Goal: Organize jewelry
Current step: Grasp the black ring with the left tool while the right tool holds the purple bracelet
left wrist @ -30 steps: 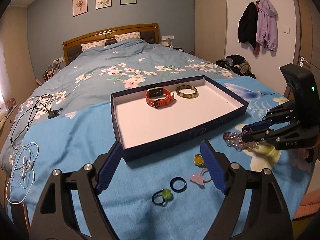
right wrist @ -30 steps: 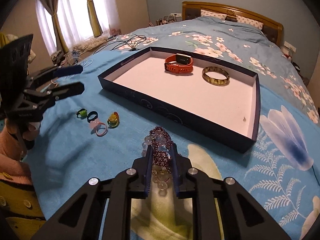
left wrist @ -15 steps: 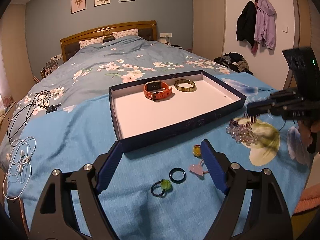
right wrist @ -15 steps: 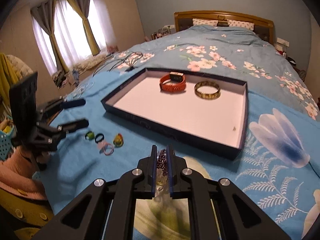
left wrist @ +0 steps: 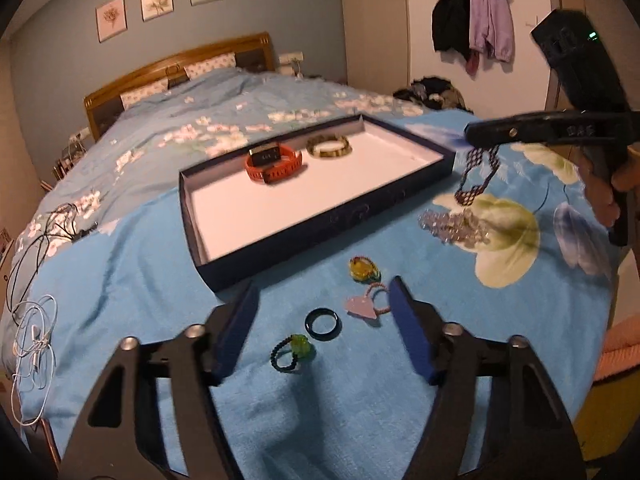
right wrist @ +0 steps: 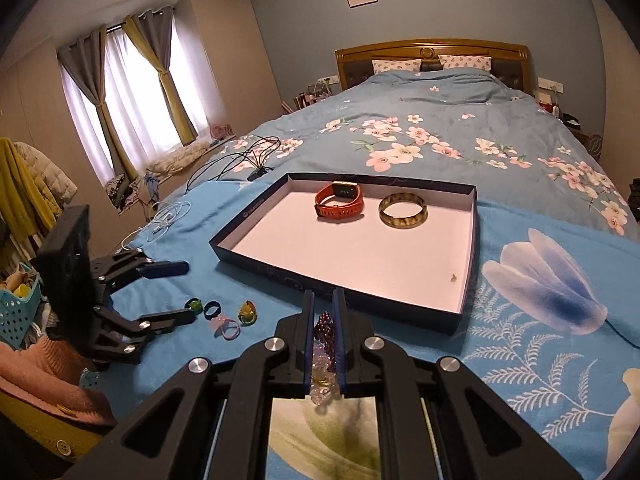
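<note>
A dark blue tray [left wrist: 320, 224] [right wrist: 332, 284] on the blue bedspread holds an orange watch [left wrist: 274, 164] [right wrist: 340, 202] and a brown bangle [left wrist: 329, 147] [right wrist: 403, 210]. My right gripper [right wrist: 323, 300] [left wrist: 472, 134] is shut on a purple bead bracelet [left wrist: 476, 176] [right wrist: 324, 326], which hangs just off the tray's near right corner. A clear bead bracelet [left wrist: 452, 224] lies on the bed below it. My left gripper [left wrist: 322, 330] [right wrist: 182, 292] is closing, pads touching nothing. A black ring [left wrist: 323, 323] and a green ring [left wrist: 292, 352] lie between its fingers. A pink ring [left wrist: 366, 304] and a yellow ring [left wrist: 362, 270] sit just beyond.
Black cables [left wrist: 48, 224] and white earphones [left wrist: 34, 336] lie on the bed's left side. Jackets [left wrist: 476, 24] hang on the far wall above a clothes pile [left wrist: 432, 92]. A teal basket [right wrist: 16, 312] stands beside the bed. A hand [left wrist: 616, 196] holds the right gripper.
The right gripper shut on the purple bracelet and lifted it, leaving the clear beads on the bed. The left gripper's fingers have narrowed around the rings.
</note>
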### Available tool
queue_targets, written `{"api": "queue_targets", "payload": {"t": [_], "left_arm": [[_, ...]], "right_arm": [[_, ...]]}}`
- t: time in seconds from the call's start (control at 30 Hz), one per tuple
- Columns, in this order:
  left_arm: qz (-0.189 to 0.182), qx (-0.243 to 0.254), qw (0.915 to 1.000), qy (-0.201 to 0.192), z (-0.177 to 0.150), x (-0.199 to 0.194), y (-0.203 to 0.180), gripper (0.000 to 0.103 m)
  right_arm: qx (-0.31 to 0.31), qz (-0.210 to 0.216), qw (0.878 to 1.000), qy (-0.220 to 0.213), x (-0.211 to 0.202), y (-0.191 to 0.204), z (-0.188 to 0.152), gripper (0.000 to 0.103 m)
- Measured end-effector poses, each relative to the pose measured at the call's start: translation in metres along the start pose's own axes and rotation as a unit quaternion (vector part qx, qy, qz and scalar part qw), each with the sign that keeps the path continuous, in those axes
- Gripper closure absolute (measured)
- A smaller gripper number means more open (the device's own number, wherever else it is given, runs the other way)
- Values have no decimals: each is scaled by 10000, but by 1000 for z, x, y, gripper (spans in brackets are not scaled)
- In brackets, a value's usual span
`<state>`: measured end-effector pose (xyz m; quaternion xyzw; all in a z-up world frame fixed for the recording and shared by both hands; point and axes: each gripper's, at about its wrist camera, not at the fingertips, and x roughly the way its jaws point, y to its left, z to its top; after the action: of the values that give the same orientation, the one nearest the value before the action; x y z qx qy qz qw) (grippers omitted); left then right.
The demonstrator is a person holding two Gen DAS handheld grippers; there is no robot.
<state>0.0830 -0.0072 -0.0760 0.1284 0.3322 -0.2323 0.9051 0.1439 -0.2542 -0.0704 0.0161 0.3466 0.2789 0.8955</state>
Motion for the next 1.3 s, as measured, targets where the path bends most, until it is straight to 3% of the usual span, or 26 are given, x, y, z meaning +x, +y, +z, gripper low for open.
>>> {"api": "queue_targets", "payload": {"t": [0.23,0.3,0.47,0.63,0.7,0.87,1.3], "left_arm": [[-155,-81,9985,517,-4,20,13,52],[-221,-107,9978,614,-5,23,15,61],[-343,79,9957,859,-8,33,10,70],[-355,187,9956,846,-7,34,6,73],[-345,224,9956,839,-7,34,4,81],[-161,274,9965,776,-7,31,0,81],[-158,-67,9995,253,9,7,8,81]], "right_arm": [[52,78,10000,-15,-1,1,-3,95],[46,93,9999,-17,-1,2,-3,95],[47,132,9999,-35,-1,4,-5,95],[63,154,9998,-61,-1,5,-4,95],[66,172,9998,-61,-1,5,-4,95],[72,189,9997,-114,-1,8,-1,95],[92,216,9994,-248,-1,8,8,95]]}}
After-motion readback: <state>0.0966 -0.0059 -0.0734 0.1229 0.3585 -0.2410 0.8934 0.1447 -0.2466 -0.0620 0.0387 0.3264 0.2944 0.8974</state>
